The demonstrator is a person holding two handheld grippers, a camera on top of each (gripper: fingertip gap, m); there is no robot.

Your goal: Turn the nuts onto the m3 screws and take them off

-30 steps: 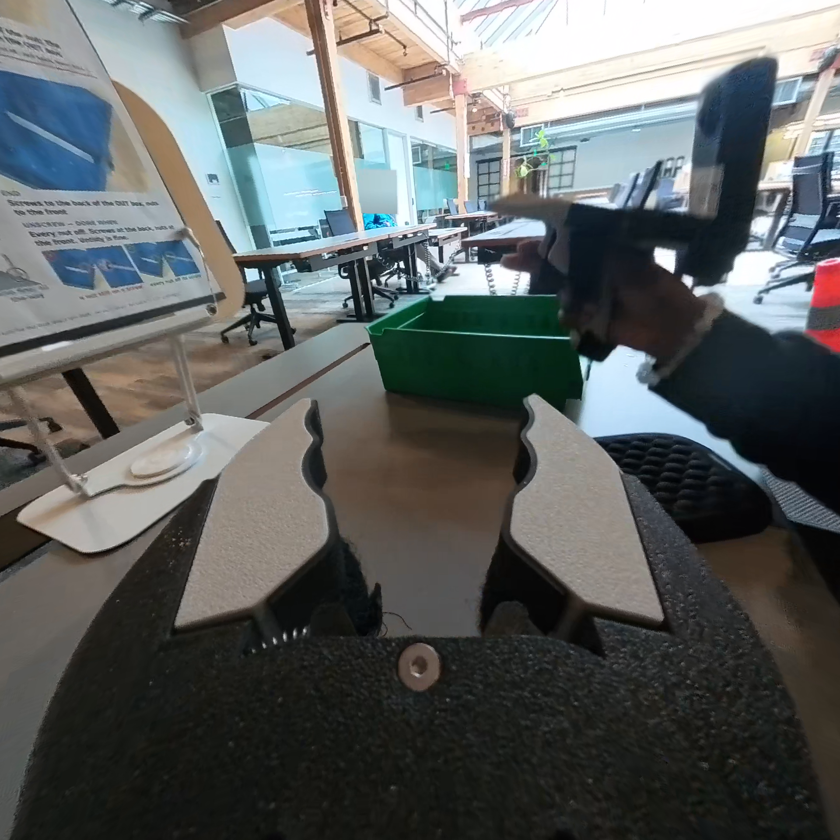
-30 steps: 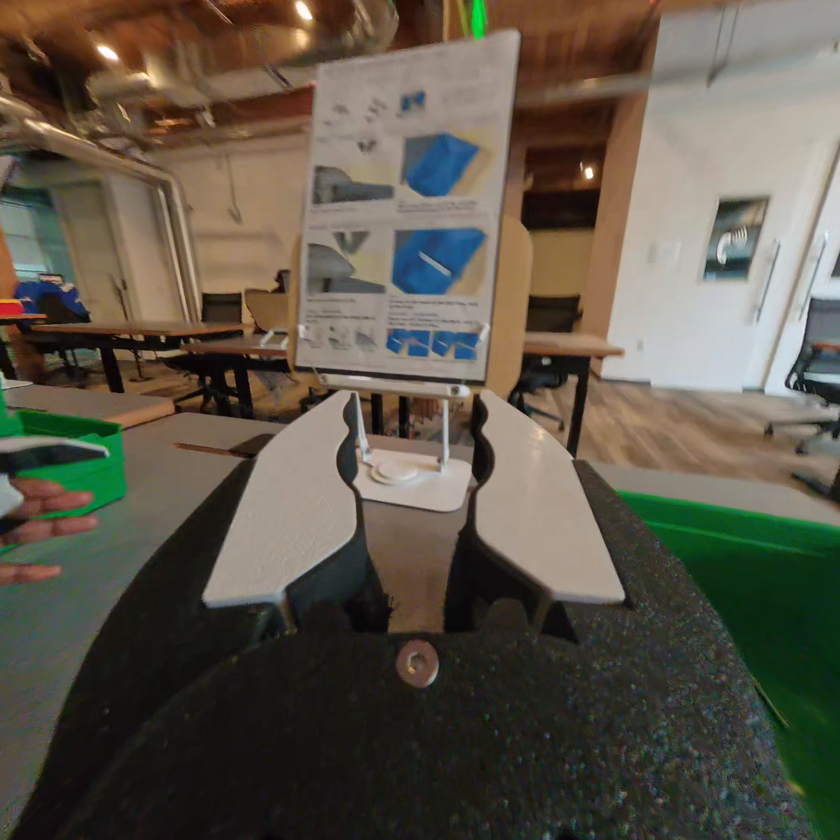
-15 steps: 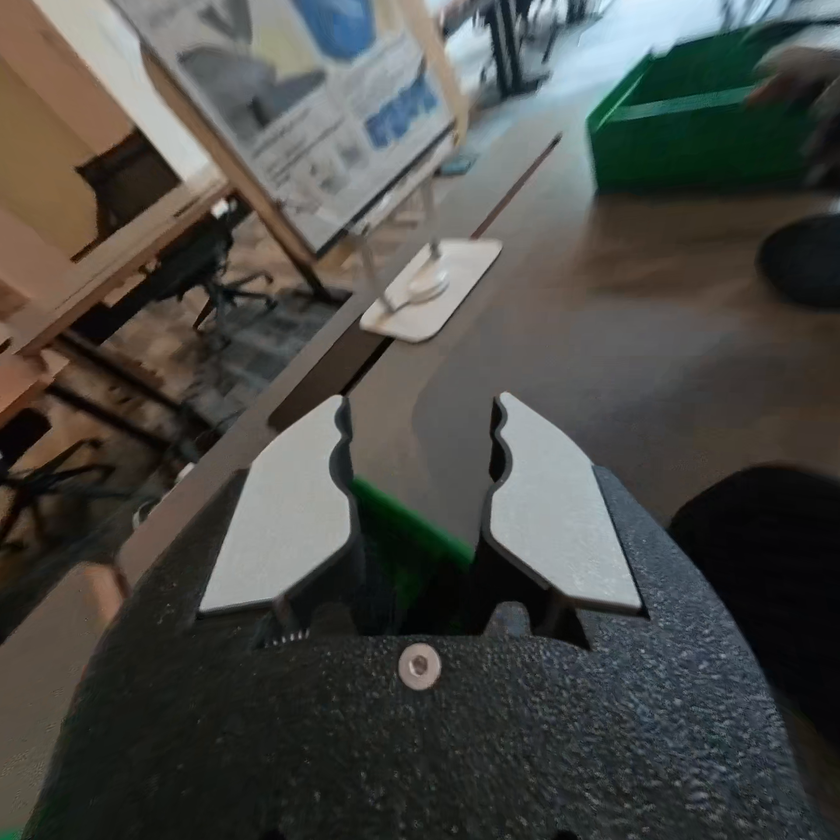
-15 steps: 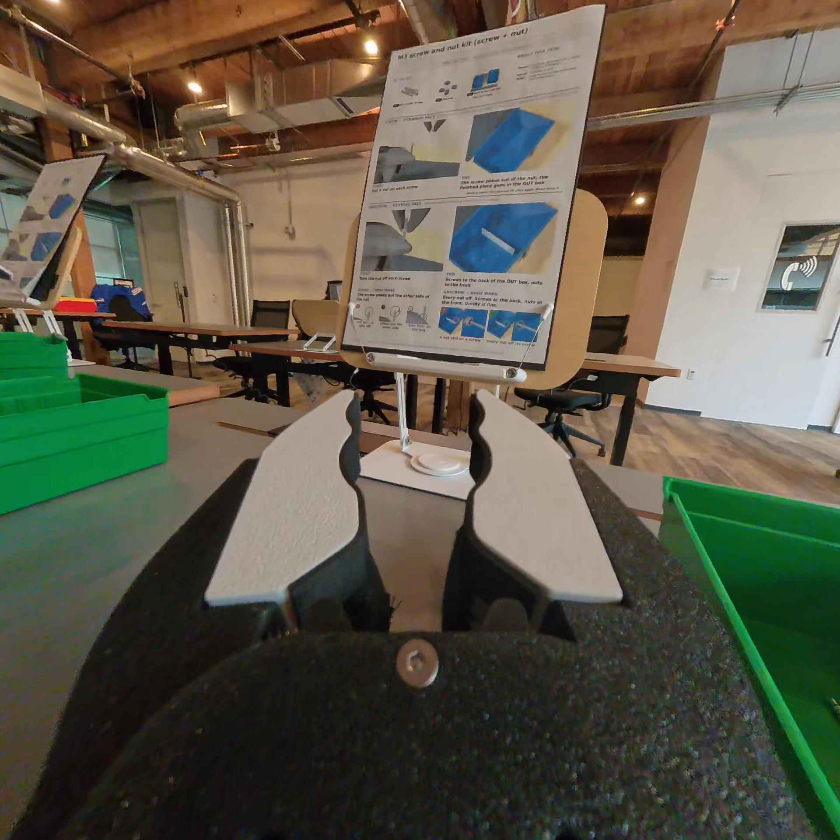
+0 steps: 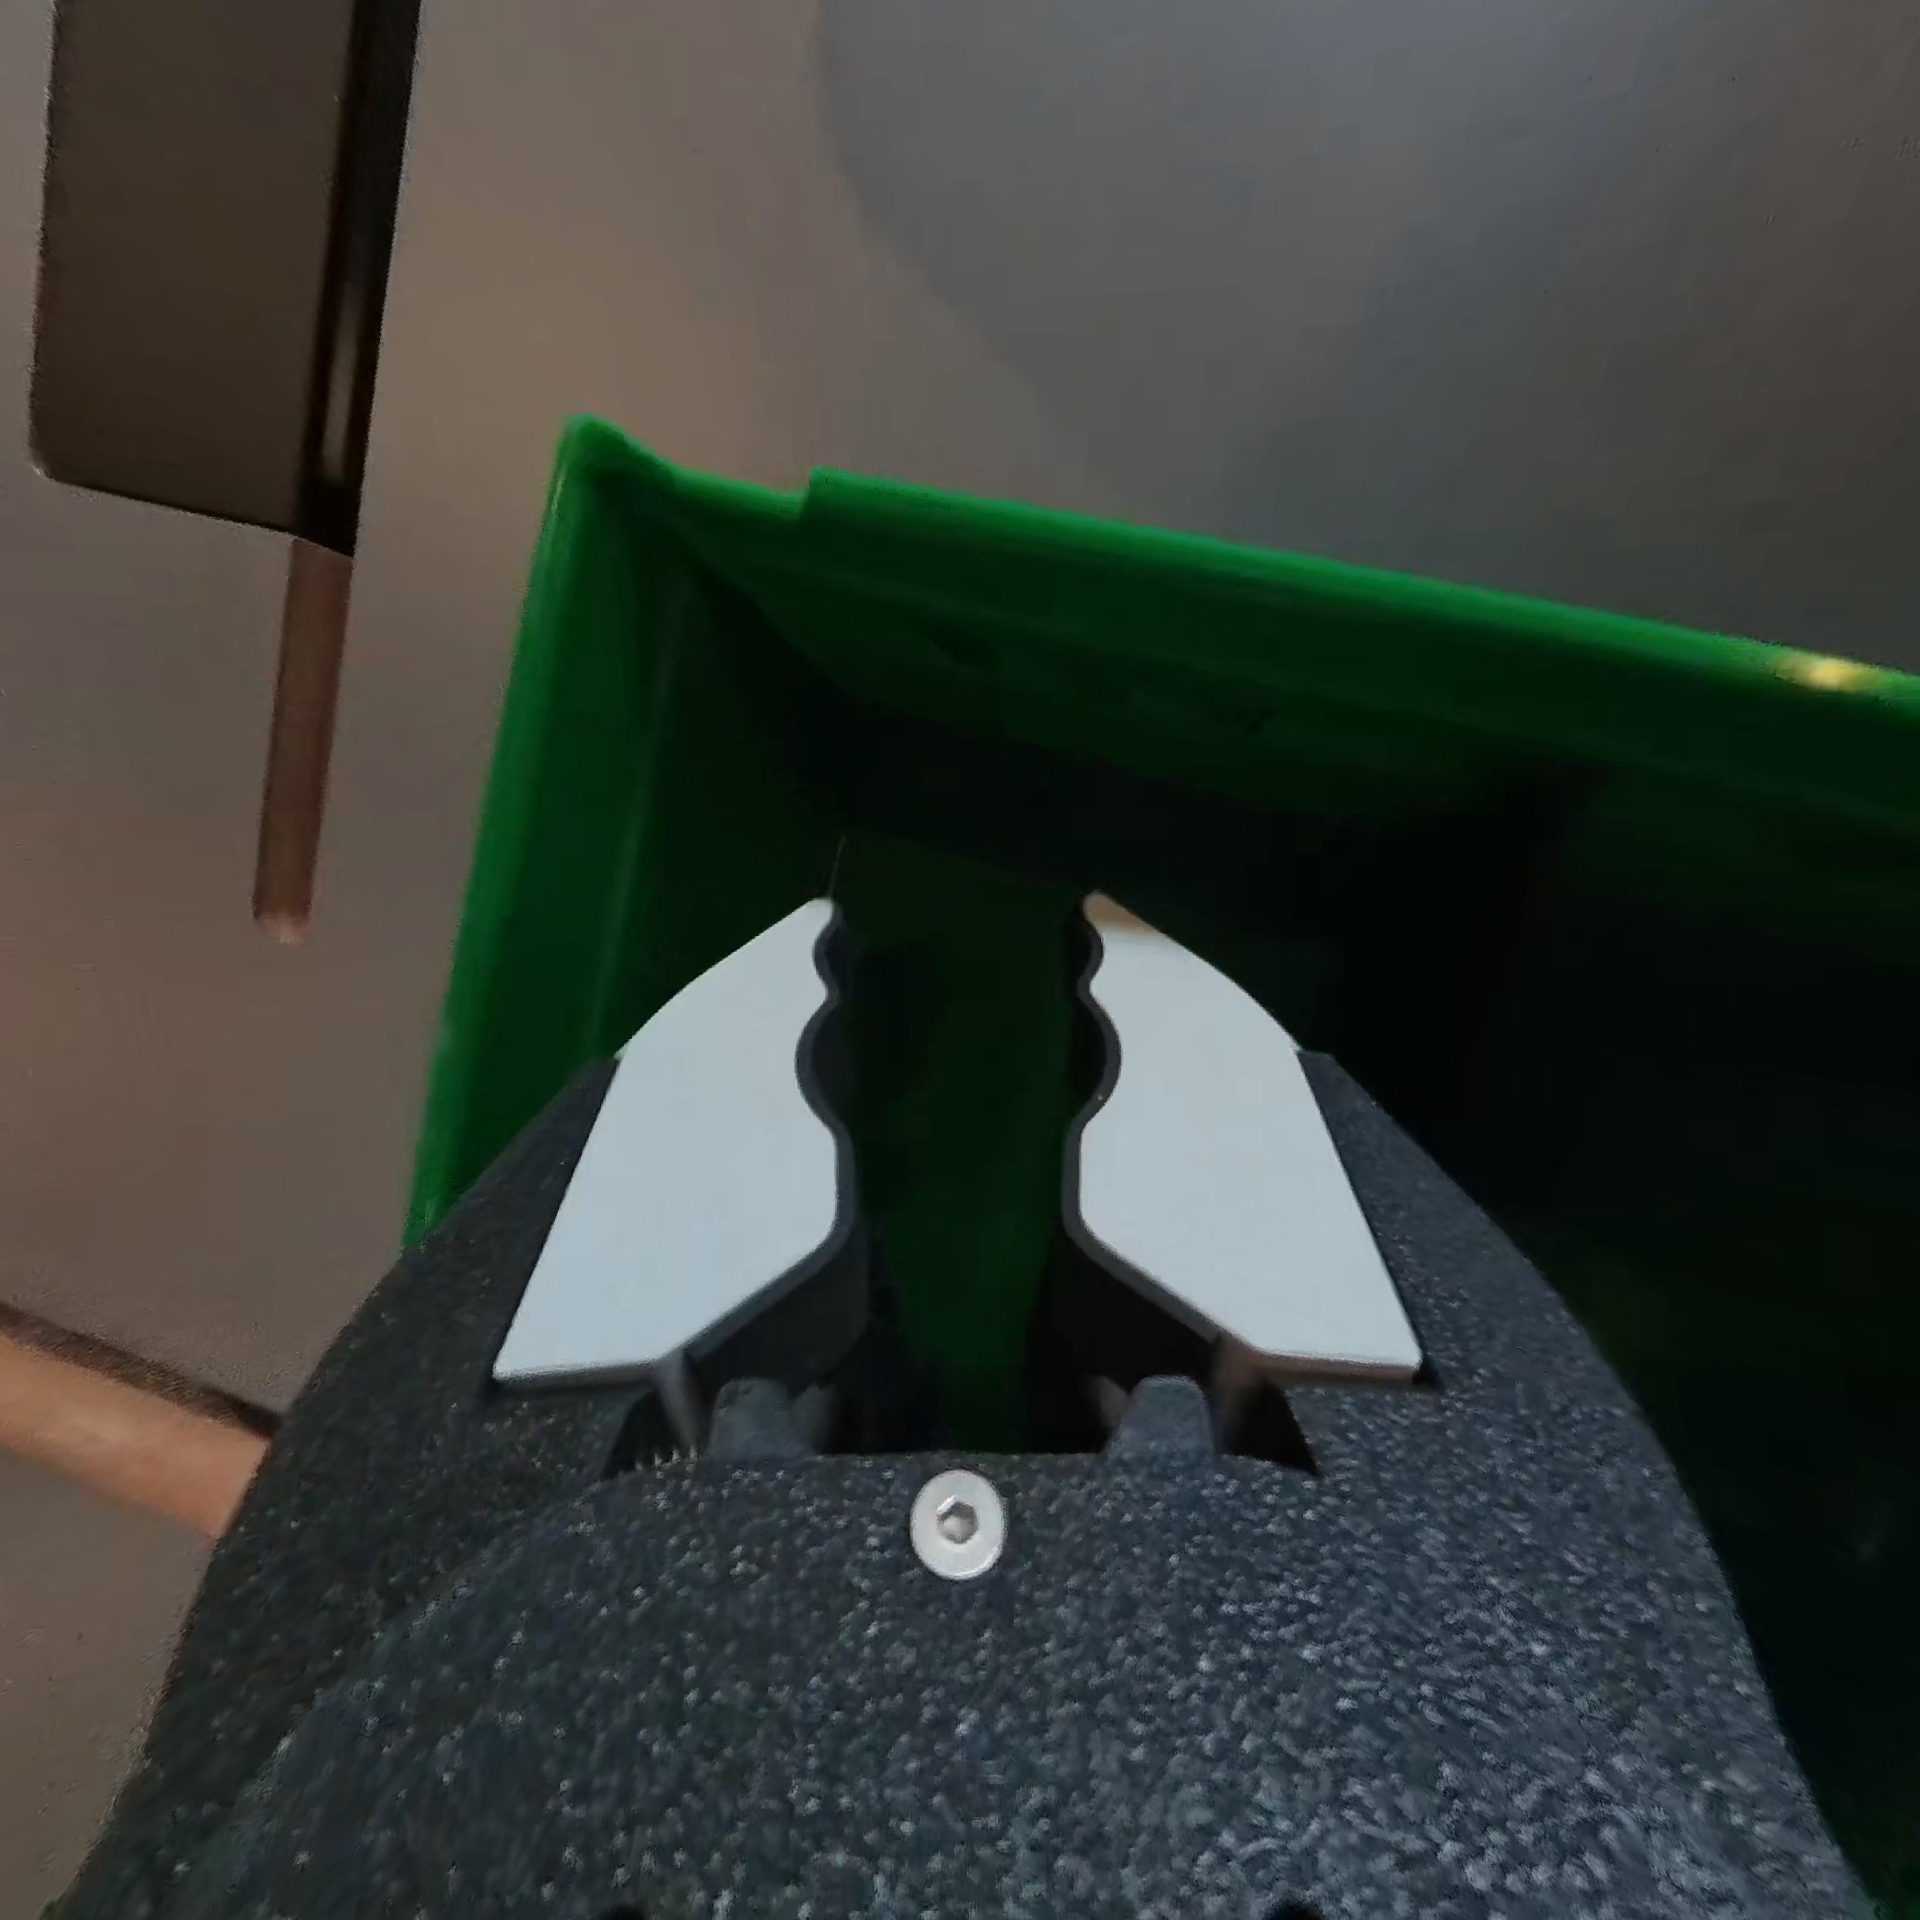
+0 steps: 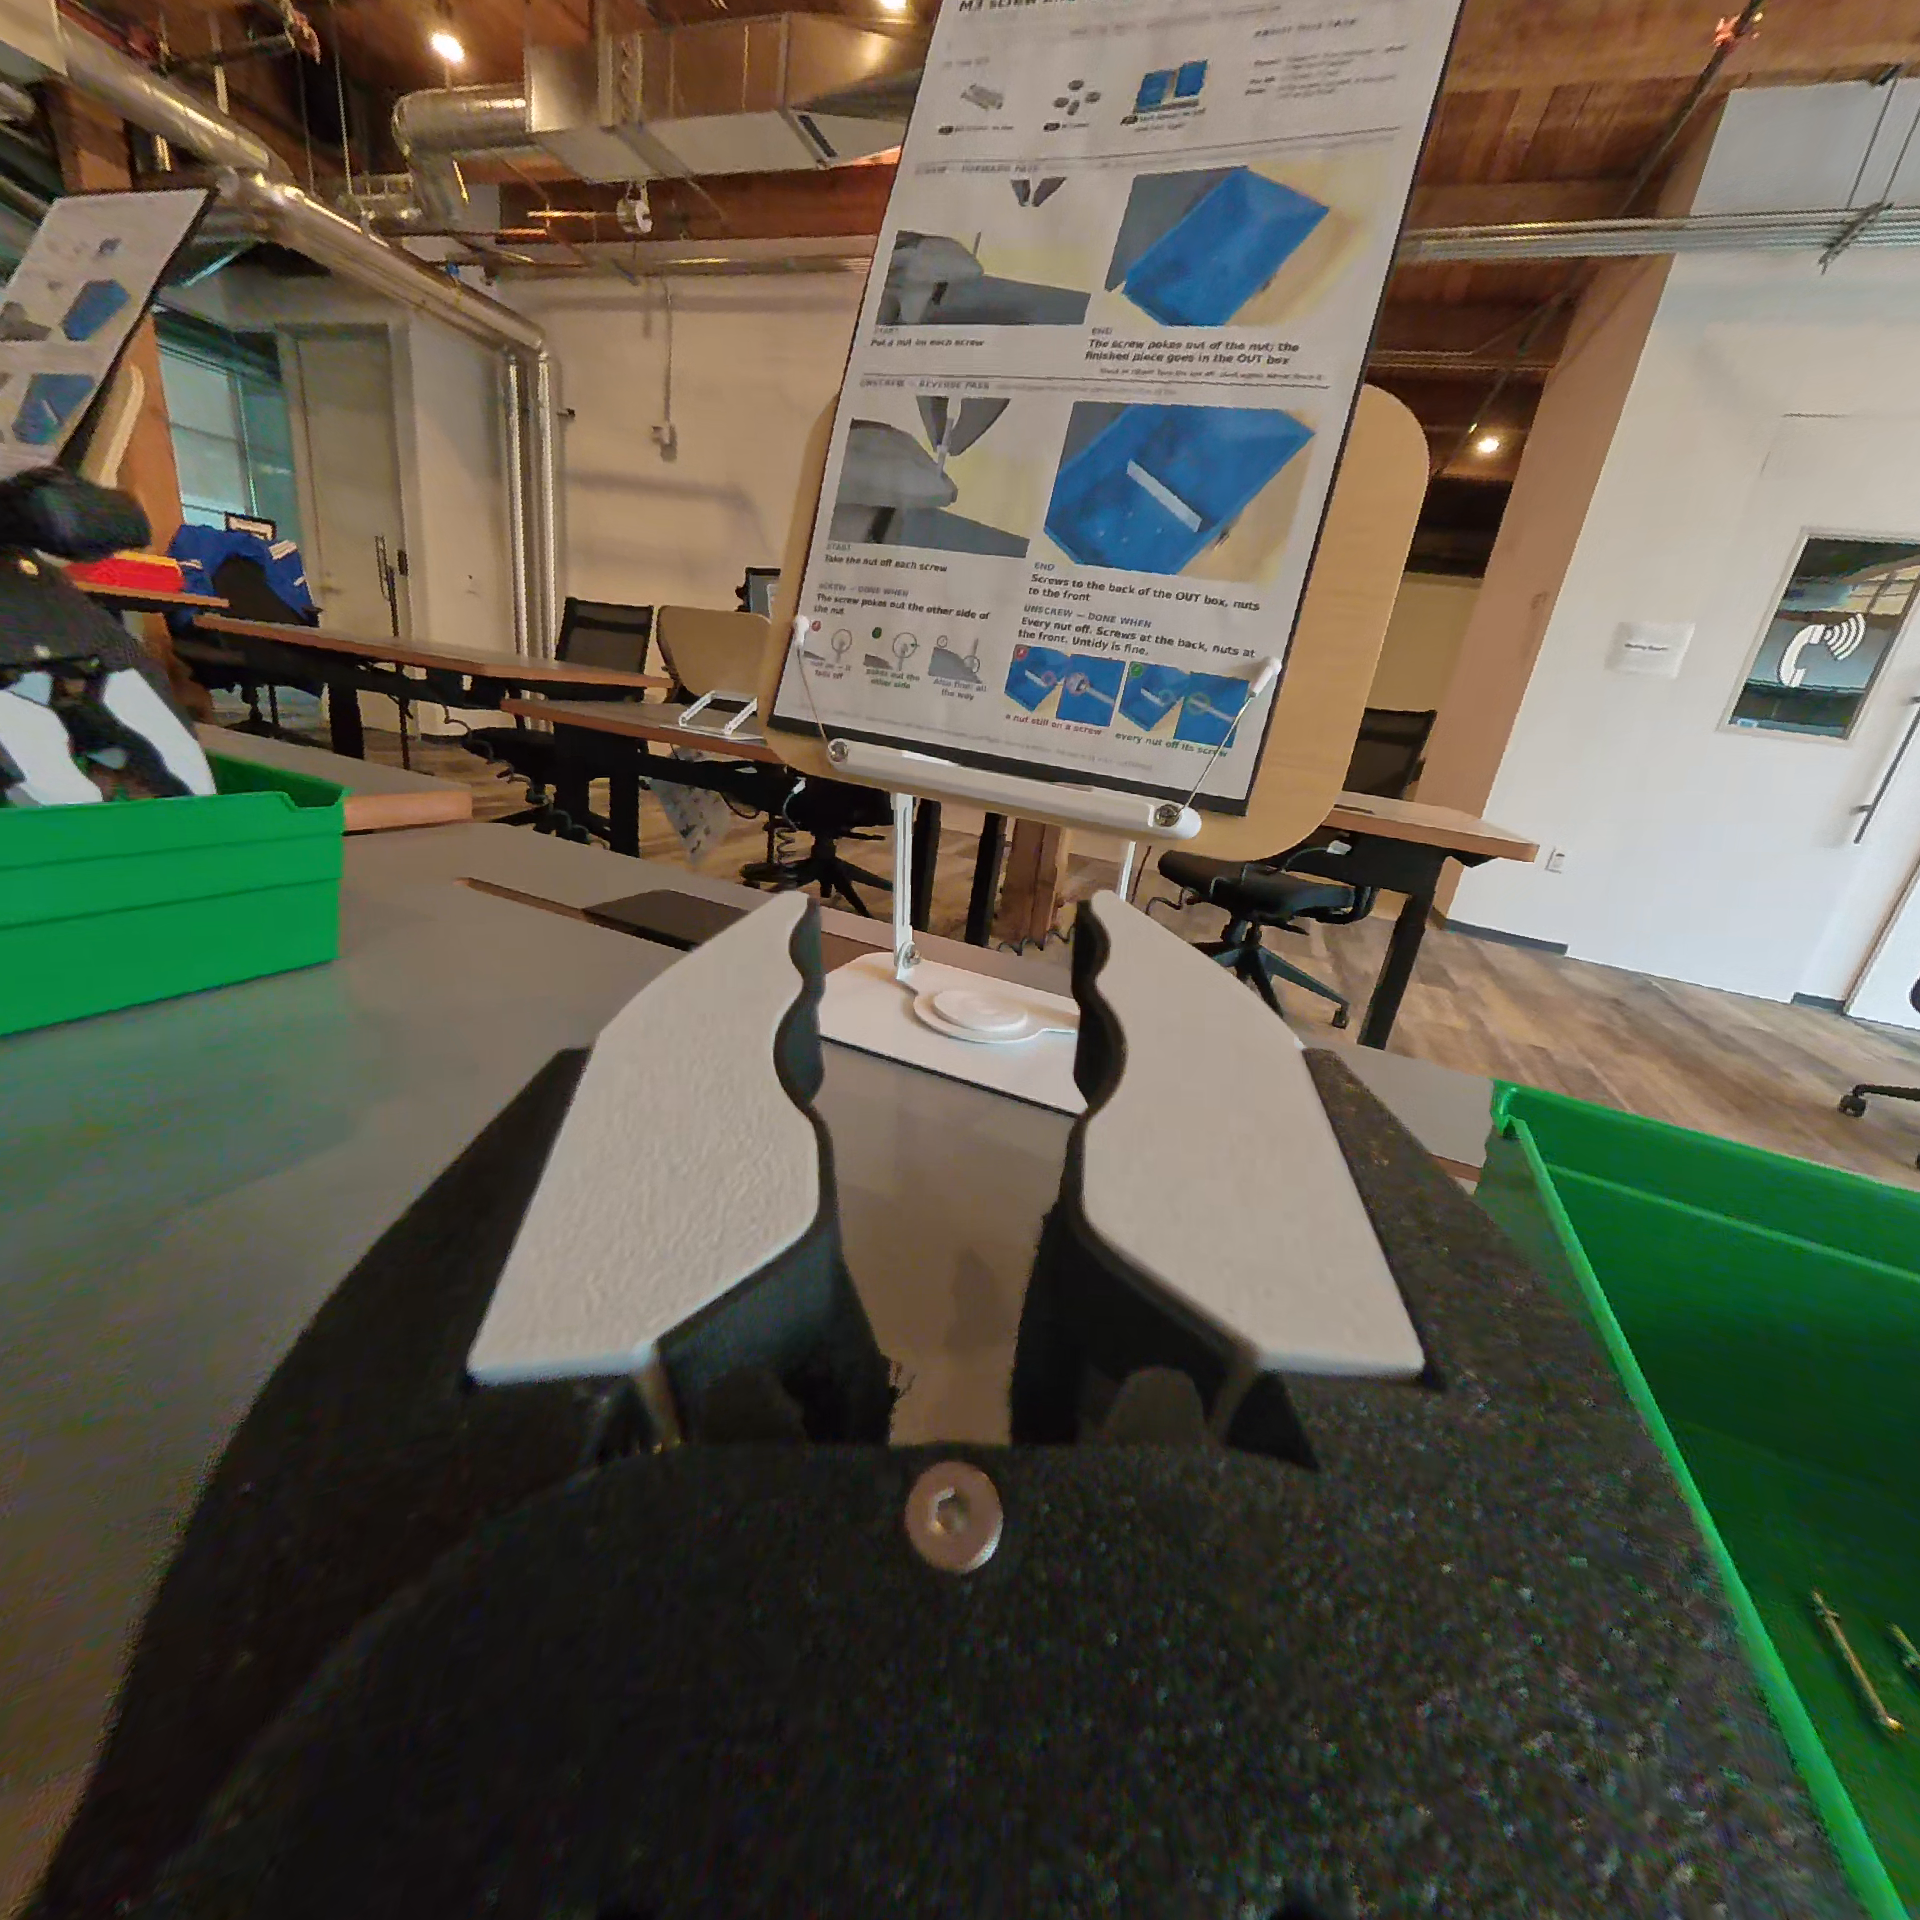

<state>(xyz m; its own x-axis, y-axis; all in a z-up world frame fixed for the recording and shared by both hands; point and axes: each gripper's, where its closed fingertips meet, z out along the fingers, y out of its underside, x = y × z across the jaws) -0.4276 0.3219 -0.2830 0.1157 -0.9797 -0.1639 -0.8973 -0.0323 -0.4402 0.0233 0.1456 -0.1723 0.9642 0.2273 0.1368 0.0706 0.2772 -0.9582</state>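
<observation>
Your left gripper (image 5: 956, 914) has its fingers spread with nothing between them, pointing down into a corner of a green bin (image 5: 1247, 582). Your right gripper (image 6: 940, 935) is likewise spread and bare, above the grey table (image 6: 260, 1143); screws (image 6: 1855, 1678) lie in the green bin (image 6: 1714, 1299) to its right.

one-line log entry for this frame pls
left gripper: open, over green bin | right gripper: open, empty, above table | screws: in right bin
</observation>
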